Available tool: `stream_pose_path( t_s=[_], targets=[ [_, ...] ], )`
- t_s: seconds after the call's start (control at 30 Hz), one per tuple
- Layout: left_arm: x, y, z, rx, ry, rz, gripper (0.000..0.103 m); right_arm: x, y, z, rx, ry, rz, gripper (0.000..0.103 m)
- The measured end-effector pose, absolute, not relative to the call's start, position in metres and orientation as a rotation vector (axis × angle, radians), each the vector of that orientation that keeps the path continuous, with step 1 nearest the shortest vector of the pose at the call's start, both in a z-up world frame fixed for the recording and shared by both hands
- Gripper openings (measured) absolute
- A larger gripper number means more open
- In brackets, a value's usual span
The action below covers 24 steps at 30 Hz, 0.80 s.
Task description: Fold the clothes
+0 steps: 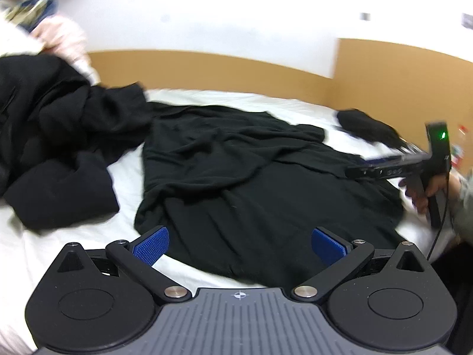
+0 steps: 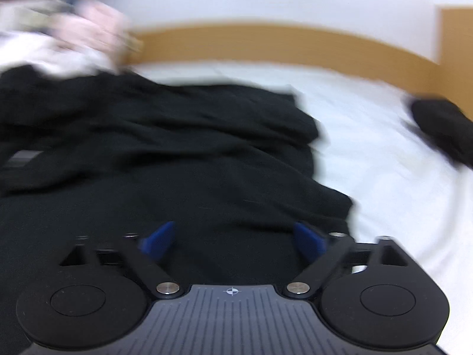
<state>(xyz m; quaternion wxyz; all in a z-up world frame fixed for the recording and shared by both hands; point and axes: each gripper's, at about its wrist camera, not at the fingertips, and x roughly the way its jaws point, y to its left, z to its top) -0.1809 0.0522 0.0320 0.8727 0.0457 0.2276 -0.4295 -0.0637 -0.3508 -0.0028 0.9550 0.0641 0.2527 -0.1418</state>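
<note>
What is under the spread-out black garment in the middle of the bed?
The spread black garment lies on the white bed sheet, which shows all round its edges. Whether anything else lies beneath it cannot be seen, since the fabric covers that area.

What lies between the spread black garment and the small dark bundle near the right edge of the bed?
Only bare white sheet separates the spread black garment from the small dark bundle; the right wrist view shows it best.

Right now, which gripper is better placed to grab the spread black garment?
Probably the right gripper: it is open directly over the garment. The left gripper, also open, sits at its near hem.
</note>
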Motion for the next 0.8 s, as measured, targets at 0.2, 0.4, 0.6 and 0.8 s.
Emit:
stream_pose_path(
  t_s=[0.2, 0.4, 0.6, 0.8],
  targets=[
    [-0.189, 0.052, 0.026, 0.31, 0.413, -1.108, 0.102, -0.117, -0.283, 0.022, -0.255, 0.483, -0.066, 0.079],
    [-0.2, 0.042, 0.013, 0.441, 0.414, -1.254, 0.092, -0.133, -0.23, 0.01, -0.514, 0.614, 0.051, 0.067],
    [-0.215, 0.034, 0.003, 0.615, 0.356, -1.228, 0.081, -0.133, -0.204, -0.011, -0.589, 0.642, 0.11, 0.066],
    [-0.198, 0.012, 0.009, 0.6, 0.379, -1.247, 0.08, -0.111, -0.21, -0.013, -0.578, 0.598, 0.053, 0.065]
  ],
)
